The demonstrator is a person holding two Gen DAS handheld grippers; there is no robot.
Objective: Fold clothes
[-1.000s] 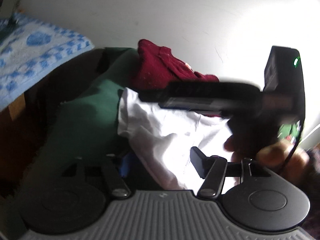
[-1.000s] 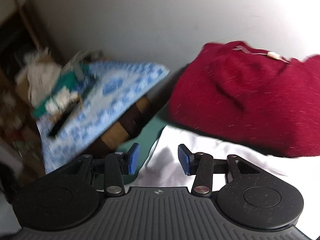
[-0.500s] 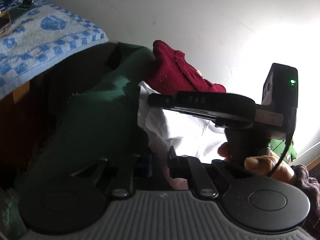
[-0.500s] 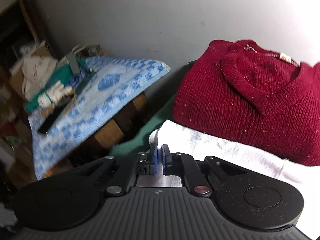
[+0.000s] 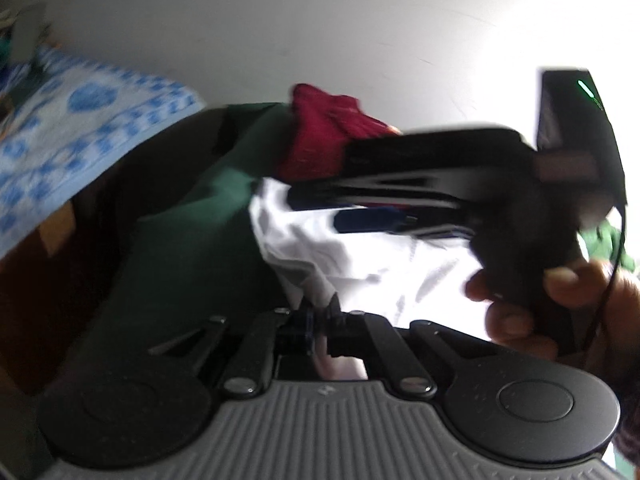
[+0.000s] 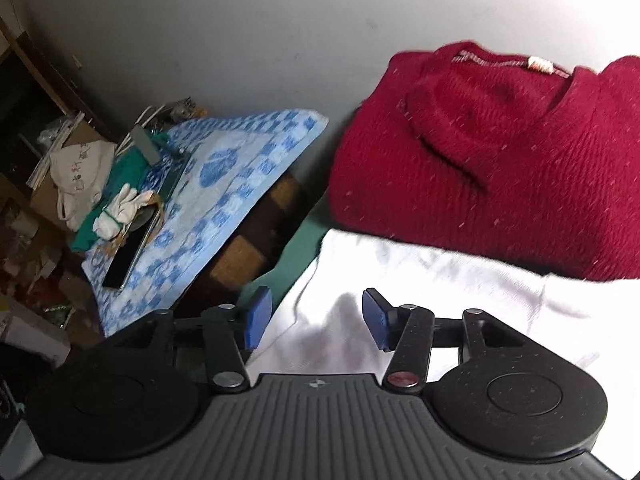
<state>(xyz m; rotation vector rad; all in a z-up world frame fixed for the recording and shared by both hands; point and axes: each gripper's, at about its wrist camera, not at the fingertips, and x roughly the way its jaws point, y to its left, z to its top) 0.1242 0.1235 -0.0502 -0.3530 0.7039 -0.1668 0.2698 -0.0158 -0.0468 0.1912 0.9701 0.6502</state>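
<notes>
Right gripper (image 6: 316, 320) went from pinched on the white garment (image 6: 440, 280) half a second ago to spread apart over it, left gripper (image 5: 320, 322) now clamped on its near edge, cloth lying rumpled on the green cover (image 5: 192, 248) beside the folded red sweater (image 6: 500, 160), so likely a regrip mid-fold.

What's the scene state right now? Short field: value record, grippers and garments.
left gripper: shut on the white cotton garment, pinching a fold at its near edge
right gripper: open, blue pads apart over the white garment's corner, holding nothing
red knitted V-neck sweater: folded, lying beyond the white garment against the wall
dark green cloth: spread under both garments
blue-and-white checked towel: covers the side table to the left, with clutter on it
image quality: left wrist view motion-blurred
</notes>
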